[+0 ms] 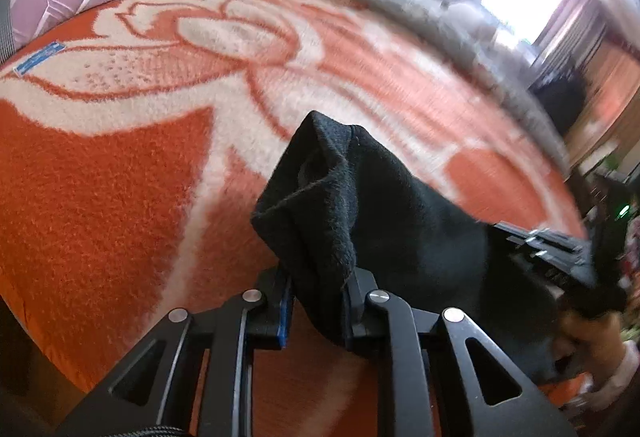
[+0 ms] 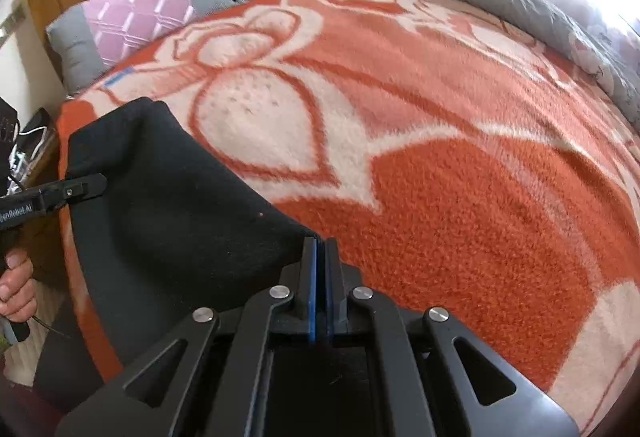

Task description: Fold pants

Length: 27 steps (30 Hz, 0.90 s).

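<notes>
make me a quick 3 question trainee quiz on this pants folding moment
1. True or false: the right gripper is shut on the black pants.
2. The pants hang over: A) an orange and white floral blanket B) a bare wooden table C) a sink.
3. What does the left gripper hold?

Key: 1 true. 2 A. 3 A bunched edge of the black pants.
</notes>
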{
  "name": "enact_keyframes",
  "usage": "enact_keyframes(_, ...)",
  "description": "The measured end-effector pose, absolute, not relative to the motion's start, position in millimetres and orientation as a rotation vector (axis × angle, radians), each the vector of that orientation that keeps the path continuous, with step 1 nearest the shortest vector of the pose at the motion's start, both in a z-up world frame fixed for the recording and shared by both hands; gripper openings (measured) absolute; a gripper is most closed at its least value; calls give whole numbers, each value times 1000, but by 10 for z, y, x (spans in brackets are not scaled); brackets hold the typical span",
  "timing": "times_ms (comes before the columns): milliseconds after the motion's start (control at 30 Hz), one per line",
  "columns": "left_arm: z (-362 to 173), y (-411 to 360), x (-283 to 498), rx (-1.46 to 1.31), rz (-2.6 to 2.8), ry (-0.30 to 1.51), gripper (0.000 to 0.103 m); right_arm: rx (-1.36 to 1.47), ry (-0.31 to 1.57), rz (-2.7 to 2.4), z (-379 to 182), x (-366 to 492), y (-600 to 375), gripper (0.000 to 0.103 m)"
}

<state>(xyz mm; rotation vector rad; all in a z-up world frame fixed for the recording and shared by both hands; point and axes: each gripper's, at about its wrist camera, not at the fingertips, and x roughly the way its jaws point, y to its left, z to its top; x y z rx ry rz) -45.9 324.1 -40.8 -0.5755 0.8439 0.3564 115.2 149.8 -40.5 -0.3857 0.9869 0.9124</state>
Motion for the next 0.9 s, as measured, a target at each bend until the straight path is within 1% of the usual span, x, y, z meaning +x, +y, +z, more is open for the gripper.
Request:
enact_keyframes(33,-467,3254,-431,-568,368,867,23,-373,1007,899,-453,1168,1492,5)
enact_keyframes(67,-505,3272,-427,-564,376,881,29,-364,1017,887,-475,1180,1481,7)
enact_keyframes(100,-506,3292,-439,-563,384,881,32,-359,1019,875,-474,1182,1463,7)
enact_keyframes(167,-447,3340,-515,-551,426,872,47,-344,1020,832,-410,1169,1357,9)
enact_keyframes(233,-377,3381,-597,-544,463,855,53,-304,1019,825,-318,1152,1242,9)
enact_keyframes(300,-267,3400,-689,-552,460,823,52,-238,1006,831,-164,1099,992,9)
enact_keyframes(333,-212,3400,-714,-545,478,815,49,-226,1001,827,-123,1074,917,9)
enact_keyframes(400,-63,3377,-764,-515,512,792,49,-191,985,810,-6,984,634,10)
enact_keyframes(500,164,3321,-829,-529,494,732,49,-150,972,776,89,868,293,19)
enact_keyframes(533,226,3281,-818,-534,472,721,51,-125,962,756,123,801,107,31)
enact_keyframes(567,264,3258,-787,-534,455,722,51,-107,954,740,143,758,-19,47)
enact_keyframes(600,303,3190,-751,-529,429,726,51,-93,947,726,156,725,-122,52)
enact_keyframes(633,333,3109,-700,-517,398,731,51,-79,933,707,172,672,-261,54)
enact_keyframes(833,390,2501,-348,-434,236,793,51,-20,936,588,156,426,-943,54)
enact_keyframes(900,396,2240,-204,-398,171,818,56,1,947,537,129,343,-1171,54)
